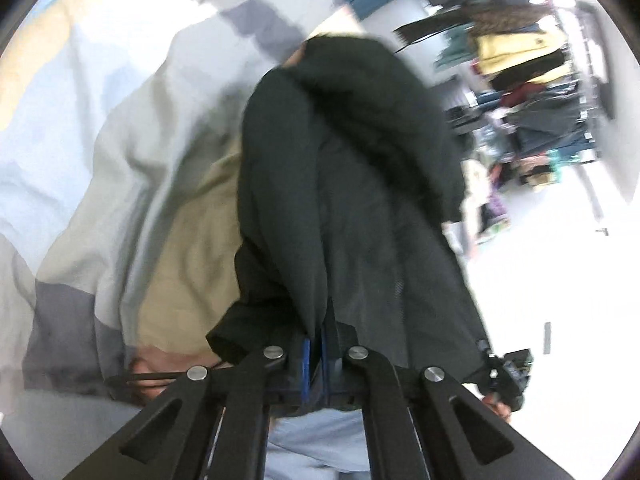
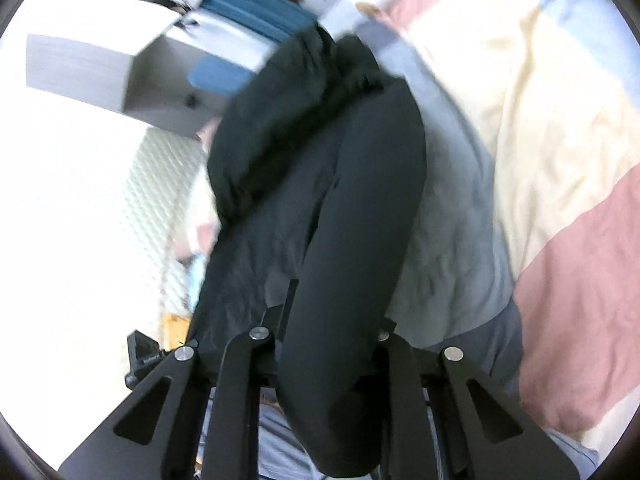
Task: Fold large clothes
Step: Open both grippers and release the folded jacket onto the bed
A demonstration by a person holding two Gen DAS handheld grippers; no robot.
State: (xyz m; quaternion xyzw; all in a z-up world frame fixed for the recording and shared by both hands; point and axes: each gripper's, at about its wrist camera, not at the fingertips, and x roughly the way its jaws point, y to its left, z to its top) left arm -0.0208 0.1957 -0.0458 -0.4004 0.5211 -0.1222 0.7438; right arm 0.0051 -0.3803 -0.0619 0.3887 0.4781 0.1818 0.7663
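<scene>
A large black jacket [image 1: 344, 184] hangs from my left gripper [image 1: 316, 344], which is shut on its fabric; the blue pads are pressed together under the cloth. The same black jacket [image 2: 320, 184] drapes over my right gripper [image 2: 324, 344], which is shut on it, with the fingertips hidden by the cloth. The garment is lifted above a bed with a patchwork cover [image 1: 120, 120], which also shows in the right wrist view [image 2: 540, 120]. The other gripper's body shows at the lower right of the left wrist view [image 1: 508, 376].
A clothes rack with hanging garments [image 1: 532, 92] stands at the right of the left view over a white floor [image 1: 560, 280]. A white cabinet [image 2: 120, 60] and blue items [image 2: 248, 12] stand beside the bed. The mattress edge [image 2: 168, 184] shows at left.
</scene>
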